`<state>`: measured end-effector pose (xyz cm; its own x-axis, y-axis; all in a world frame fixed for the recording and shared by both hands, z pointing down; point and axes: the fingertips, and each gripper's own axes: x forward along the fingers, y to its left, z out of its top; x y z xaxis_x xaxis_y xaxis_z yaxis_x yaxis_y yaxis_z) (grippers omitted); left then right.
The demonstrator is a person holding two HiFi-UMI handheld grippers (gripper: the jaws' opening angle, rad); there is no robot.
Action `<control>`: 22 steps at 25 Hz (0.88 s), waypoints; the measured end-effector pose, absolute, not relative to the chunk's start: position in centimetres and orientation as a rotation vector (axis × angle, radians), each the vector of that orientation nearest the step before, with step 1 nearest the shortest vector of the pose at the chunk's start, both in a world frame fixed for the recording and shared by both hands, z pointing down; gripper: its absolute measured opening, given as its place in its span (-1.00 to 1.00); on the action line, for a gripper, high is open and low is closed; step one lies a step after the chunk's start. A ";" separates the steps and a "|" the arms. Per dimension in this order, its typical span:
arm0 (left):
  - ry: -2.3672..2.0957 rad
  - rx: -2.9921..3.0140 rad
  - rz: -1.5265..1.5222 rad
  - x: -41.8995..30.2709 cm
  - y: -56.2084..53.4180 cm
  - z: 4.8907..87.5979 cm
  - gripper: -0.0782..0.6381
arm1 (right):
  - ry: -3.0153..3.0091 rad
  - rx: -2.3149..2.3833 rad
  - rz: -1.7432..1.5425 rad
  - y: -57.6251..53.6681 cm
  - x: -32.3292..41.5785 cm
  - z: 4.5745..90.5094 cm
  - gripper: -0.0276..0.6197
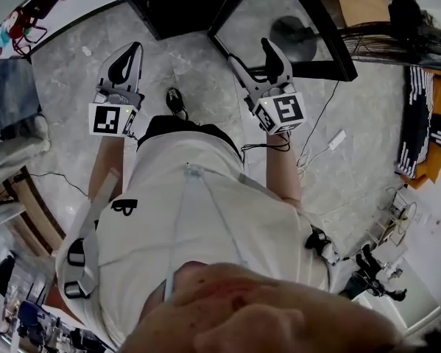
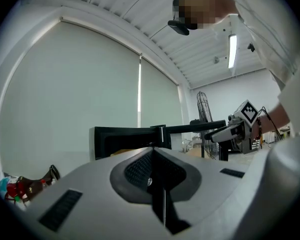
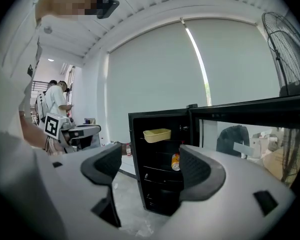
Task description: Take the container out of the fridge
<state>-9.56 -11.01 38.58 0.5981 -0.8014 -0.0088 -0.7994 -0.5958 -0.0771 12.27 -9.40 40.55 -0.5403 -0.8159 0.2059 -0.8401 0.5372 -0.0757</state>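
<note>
- The person stands over the grey marble floor with both tools held out in front, well short of the black fridge.
- Fridge door is swung wide open to the right, glass panel showing.
- There's the target: the pale yellow container sits on the fridge's upper shelf, untouched, nothing on top of it.
- One shelf down, an orange can stands upright, below the container and slightly to its right.
- Right gripper: jaws spread apart, nothing between them. The open fridge is framed in the gap but far off.
- Left gripper: jaws pressed together, pads meeting along a thin seam, gripping nothing.
- In the head view the left gripper sits at the person's left, level with the right one, and both point toward the fridge.
- Another person in white stands in the background, off to the left.
</note>
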 end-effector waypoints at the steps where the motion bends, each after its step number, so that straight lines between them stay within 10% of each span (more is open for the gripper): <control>1: 1.375 -2.748 -0.037 -10.1 -11.5 38.7 -0.76 | -2.624 1.420 0.247 -10.0 11.5 40.5 0.14; 22: 1.429 -2.773 0.057 -12.6 -15.4 38.6 -0.76 | -2.645 1.406 0.237 -15.1 9.0 39.1 0.14</control>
